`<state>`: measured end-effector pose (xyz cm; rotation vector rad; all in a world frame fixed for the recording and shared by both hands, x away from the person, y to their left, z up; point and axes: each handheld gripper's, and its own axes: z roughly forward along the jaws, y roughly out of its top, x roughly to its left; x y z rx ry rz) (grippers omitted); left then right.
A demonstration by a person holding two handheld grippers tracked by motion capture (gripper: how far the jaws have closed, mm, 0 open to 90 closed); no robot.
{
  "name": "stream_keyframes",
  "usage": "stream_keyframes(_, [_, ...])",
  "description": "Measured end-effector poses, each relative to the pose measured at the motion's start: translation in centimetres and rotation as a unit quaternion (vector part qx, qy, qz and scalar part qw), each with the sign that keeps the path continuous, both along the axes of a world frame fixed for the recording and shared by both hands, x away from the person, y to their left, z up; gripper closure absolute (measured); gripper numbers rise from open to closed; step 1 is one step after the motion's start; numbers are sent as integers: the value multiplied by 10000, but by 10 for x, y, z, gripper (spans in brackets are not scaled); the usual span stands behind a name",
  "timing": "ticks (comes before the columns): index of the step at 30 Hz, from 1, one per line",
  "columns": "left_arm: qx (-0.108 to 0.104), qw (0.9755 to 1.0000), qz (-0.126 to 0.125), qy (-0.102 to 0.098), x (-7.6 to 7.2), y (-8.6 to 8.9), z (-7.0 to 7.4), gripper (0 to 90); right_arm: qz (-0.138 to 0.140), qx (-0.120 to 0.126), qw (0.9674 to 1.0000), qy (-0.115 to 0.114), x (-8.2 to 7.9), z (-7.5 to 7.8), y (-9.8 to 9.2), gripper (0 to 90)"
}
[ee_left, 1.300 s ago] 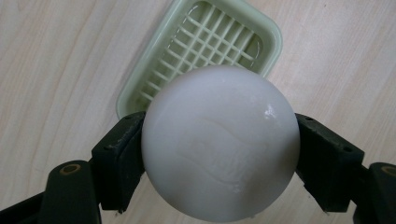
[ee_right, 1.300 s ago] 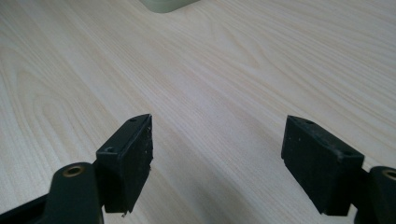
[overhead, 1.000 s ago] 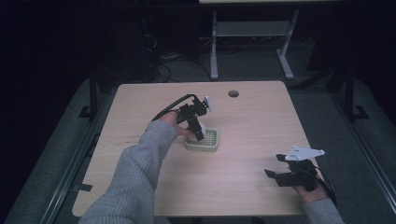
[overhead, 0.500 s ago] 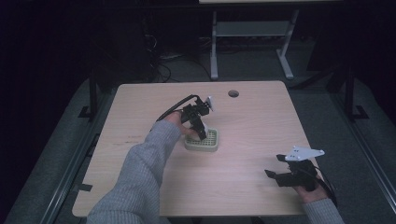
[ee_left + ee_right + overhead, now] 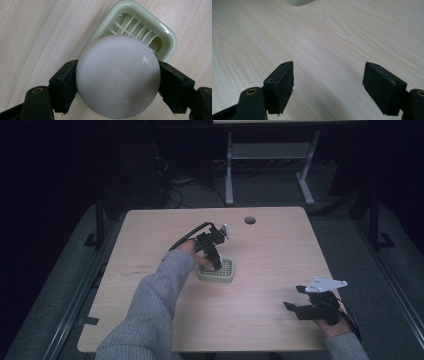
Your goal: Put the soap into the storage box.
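High view: the left gripper (image 5: 214, 261) hangs over a pale green soap dish (image 5: 220, 274) at the centre of the wooden table (image 5: 270, 245); the right gripper (image 5: 299, 306) rests toward 4 o'clock, well apart.

Left gripper view: jaws clamped on a white round soap bar (image 5: 118, 75), above the ribbed soap dish (image 5: 160, 30), which extends toward 1 o'clock.

Right gripper view: jaws spread apart over bare table (image 5: 332, 45); dish edge (image 5: 298, 2) at 12 o'clock.

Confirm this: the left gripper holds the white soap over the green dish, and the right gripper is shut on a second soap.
Not quite. The right gripper is open and empty over bare table, as the right gripper view shows. The rest stands: the left gripper holds the white soap over the green dish.
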<state>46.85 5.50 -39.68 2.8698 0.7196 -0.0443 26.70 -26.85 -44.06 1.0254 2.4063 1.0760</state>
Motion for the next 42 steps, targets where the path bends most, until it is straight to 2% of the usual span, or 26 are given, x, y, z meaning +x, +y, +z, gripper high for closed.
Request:
stream_keyframes(18, [101, 9999, -25, 92, 0, -7, -9, 234, 28, 16, 10000, -8, 0, 0, 0, 243])
stream_keyframes(38, [156, 9998, -60, 89, -1, -11, -11, 234, 11, 68, 10000, -3, 0, 0, 0, 243])
stream_keyframes(42, [244, 9996, -98, 118, -2, -12, -12, 234, 6, 53, 10000, 9, -1, 0, 0, 243])
